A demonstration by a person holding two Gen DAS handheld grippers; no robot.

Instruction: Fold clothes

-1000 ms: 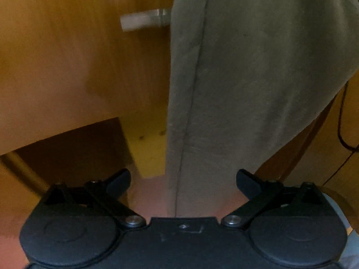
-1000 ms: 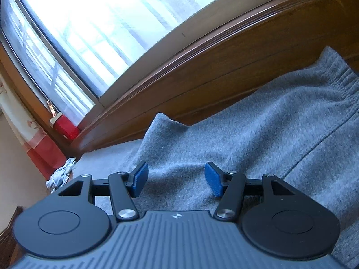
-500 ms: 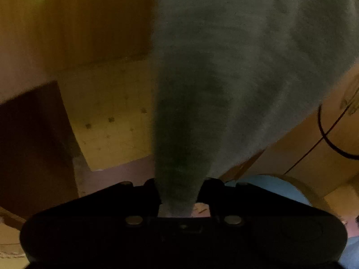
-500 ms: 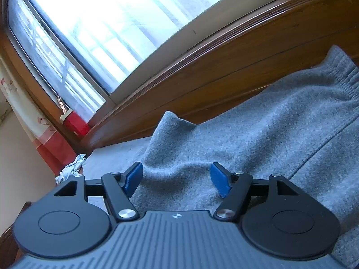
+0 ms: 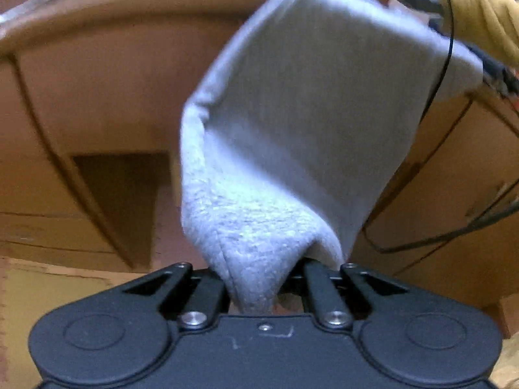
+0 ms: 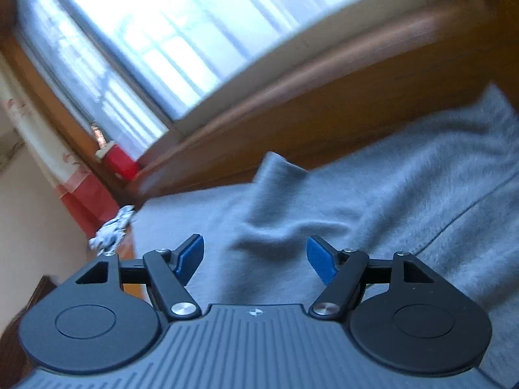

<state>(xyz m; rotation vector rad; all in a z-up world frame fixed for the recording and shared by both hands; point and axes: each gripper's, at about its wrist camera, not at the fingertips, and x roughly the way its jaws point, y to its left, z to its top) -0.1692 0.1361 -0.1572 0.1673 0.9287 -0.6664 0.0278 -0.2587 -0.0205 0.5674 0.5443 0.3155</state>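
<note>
— While my left gripper [image 5: 256, 278] is clamped fully onto a bunched edge of the grey garment [image 5: 292, 123], what does the right one do?
— My right gripper [image 6: 256, 259] is opening, its blue pads [image 6: 319, 261] apart and touching nothing; the garment [image 6: 373, 201] lies spread beyond them, below the window [image 6: 181, 32].
</note>
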